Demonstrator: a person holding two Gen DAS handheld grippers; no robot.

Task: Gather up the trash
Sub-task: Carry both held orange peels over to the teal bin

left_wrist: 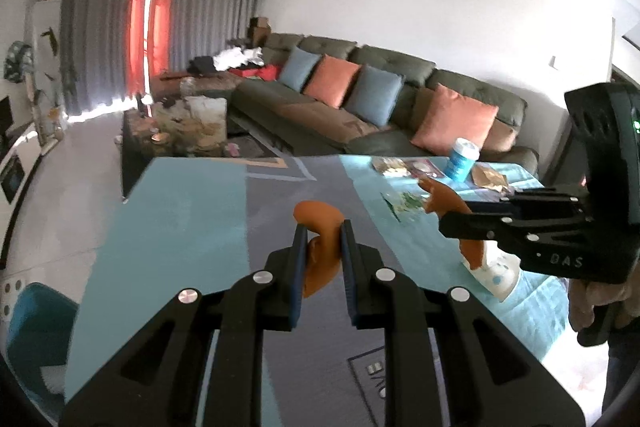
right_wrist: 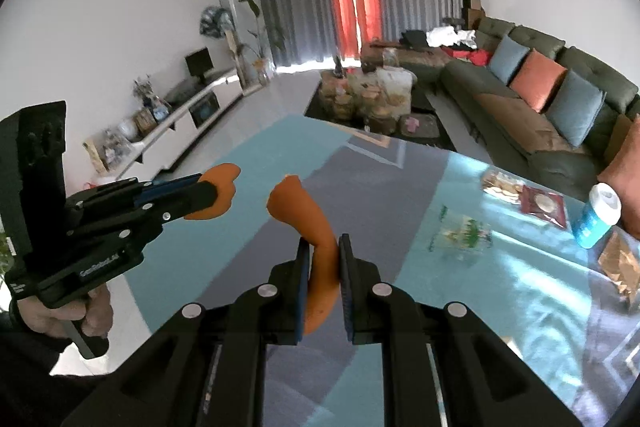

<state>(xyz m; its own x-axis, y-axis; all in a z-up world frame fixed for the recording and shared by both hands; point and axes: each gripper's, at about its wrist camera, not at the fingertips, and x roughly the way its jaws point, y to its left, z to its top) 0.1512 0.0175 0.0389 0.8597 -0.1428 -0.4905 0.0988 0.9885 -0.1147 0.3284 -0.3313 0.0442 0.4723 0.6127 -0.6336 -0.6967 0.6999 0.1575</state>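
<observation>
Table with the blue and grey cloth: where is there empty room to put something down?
The blue and grey tablecloth is bare along its curtain-side end and down its grey middle stripe. The sofa side is crowded: clear snack packets, a dark red packet, a blue white-lidded tub, a crinkled brown wrapper.

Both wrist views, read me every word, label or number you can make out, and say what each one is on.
"DAS": right gripper body, left wrist view; any letters before it are hidden.
"GenRobot.AI": left gripper body, right wrist view, small, so my best reading.
Tablecloth print: cut off, unreadable.
Blue cup and snack packets: print too blurred to read.
</observation>
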